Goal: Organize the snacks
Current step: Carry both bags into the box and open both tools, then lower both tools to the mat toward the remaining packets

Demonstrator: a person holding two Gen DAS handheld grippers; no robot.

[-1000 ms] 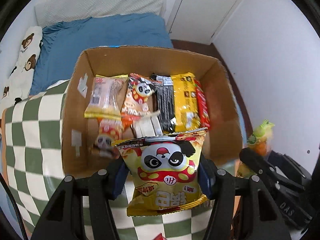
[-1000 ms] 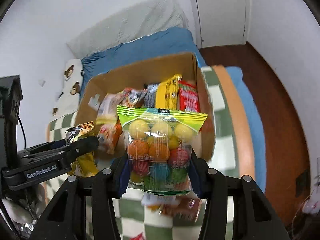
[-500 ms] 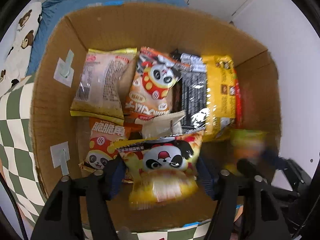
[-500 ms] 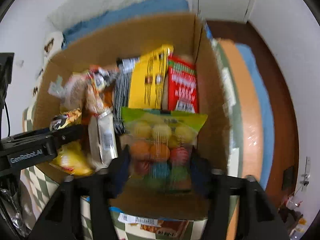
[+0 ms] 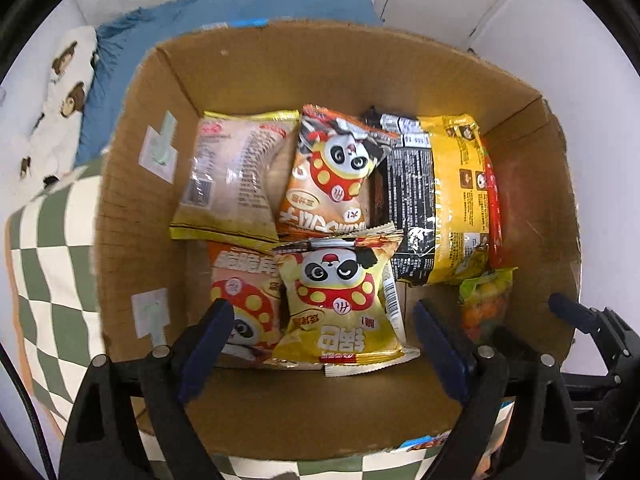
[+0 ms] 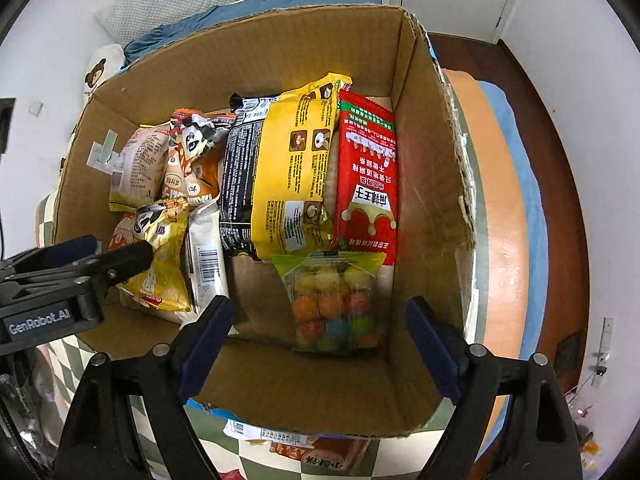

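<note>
A cardboard box [image 5: 152, 184] [image 6: 432, 184] holds several snack packs. A yellow panda snack bag [image 5: 340, 304] [image 6: 160, 256] lies on the packs at the box's near side. My left gripper [image 5: 320, 340] is open above it, jaws apart on either side. A clear bag of coloured candy balls [image 6: 334, 304] [image 5: 482, 304] lies on the box floor at the near right. My right gripper [image 6: 316, 328] is open above it, jaws apart. Yellow [image 6: 296, 176], red [image 6: 368, 184] and black [image 6: 238, 184] packs stand behind.
The box sits on a green-and-white checked cloth [image 5: 48, 264]. More snack packs [image 6: 316, 452] lie on the cloth in front of the box. A blue bed [image 5: 224, 12] and pillow lie behind; a door and wooden floor [image 6: 532, 92] are at the right.
Both grippers moved forward over the box and opened. The panda bag and the candy bag left the jaws and now lie inside the box.
</note>
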